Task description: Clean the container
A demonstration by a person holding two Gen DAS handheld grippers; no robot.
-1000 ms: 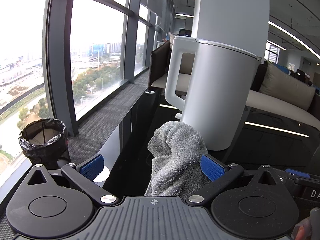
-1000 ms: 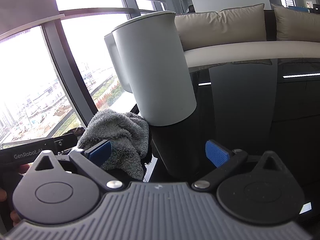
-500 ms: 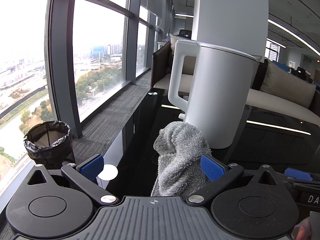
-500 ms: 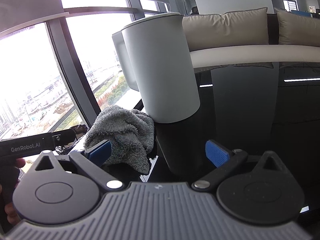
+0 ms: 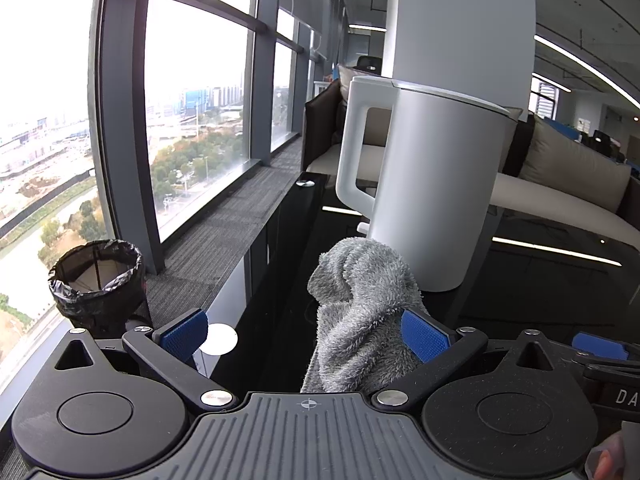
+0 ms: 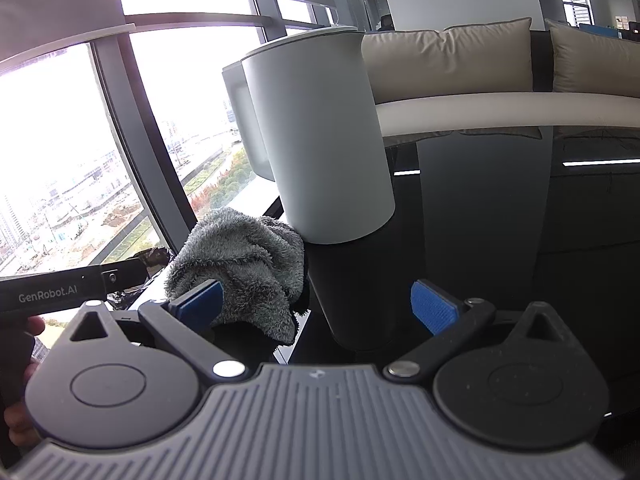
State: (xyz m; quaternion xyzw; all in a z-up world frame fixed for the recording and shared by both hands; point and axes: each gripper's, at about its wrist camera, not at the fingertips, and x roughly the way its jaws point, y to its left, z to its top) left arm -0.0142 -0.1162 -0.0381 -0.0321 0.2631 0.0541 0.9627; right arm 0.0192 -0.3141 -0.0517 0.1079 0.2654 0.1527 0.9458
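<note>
Container: white lidded jug (image 5: 432, 184) with a side handle (image 5: 360, 152), upright on the glossy black table (image 6: 500, 240).
Handling: likely rigid, smooth, slippery — best held by the handle or steadied at the wall; weight cannot be told.
Cloth: grey fluffy rag (image 5: 360, 308), soft and limp, just before the container's base.
Left gripper (image 5: 304, 332): spread wide, its right pad against the cloth, clamping nothing.
Right gripper (image 6: 316, 306): spread wide, empty — short of the container.
Bin (image 5: 96, 280): on the floor, well left of the container.

Both handheld grippers sit level and side by side, the left gripper (image 5: 304, 334) and right gripper (image 6: 316, 306) with jaws spread wide.
</note>
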